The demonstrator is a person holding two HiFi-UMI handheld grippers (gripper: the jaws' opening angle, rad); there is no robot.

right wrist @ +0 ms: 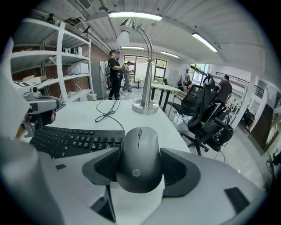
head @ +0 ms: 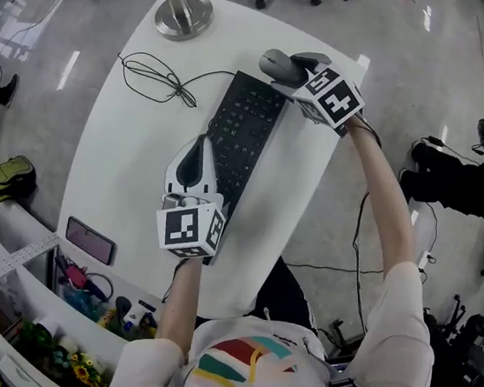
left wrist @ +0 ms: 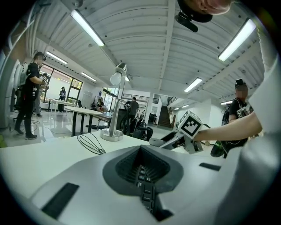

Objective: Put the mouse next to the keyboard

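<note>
The mouse (right wrist: pixel 139 160) is matt charcoal with a faint grey logo. The keyboard (head: pixel 245 132) is black on a white table (head: pixel 133 157). To the keyboard's left loops a thin black cable (head: pixel 155 81). The left gripper (head: pixel 200 144) and right gripper (head: pixel 283 69) are pale grey with dark ribbed pads, each with a cube (head: pixel 189 228) of black-and-white square markers.

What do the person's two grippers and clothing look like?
The left gripper and right gripper have light grey, wedge-shaped jaws with dark ribbed pads. Each carries a white cube with black square markers. The person wears a white short-sleeved shirt with coloured stripes.
</note>
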